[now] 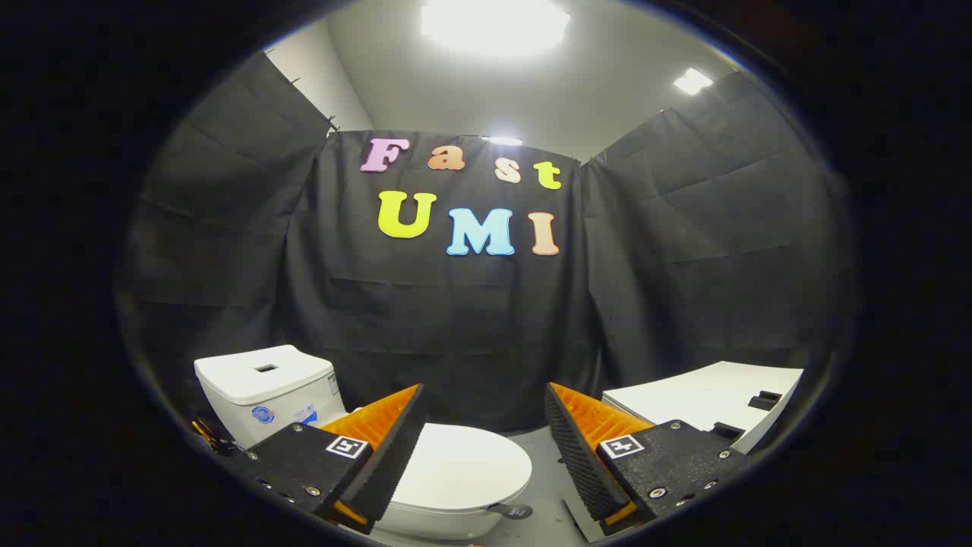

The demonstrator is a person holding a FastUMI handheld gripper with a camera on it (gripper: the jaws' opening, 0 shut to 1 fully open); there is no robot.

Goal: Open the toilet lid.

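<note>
My jaws [484, 444]: spread wide apart, holding nothing, with open space between the two fingers.
Toilet lid [463, 465]: white and oval, lying flat and closed on the bowl, just ahead of my jaws and below them. My left finger covers its near left part; the rest shows in the gap between my fingers.
Small tab [513, 510]: a dark piece sticking out at the lid's front right rim, near my right finger.
Bowl [433, 523]: white, showing as a rounded band under the lid.
Tank [266, 389]: white box with a square button opening on top, standing beyond my left finger, left of the lid, against the black cloth wall.
White surface [706, 403]: a flat panel beyond my right finger, well apart from the toilet.
Floor [543, 486]: grey, between toilet and panel.
</note>
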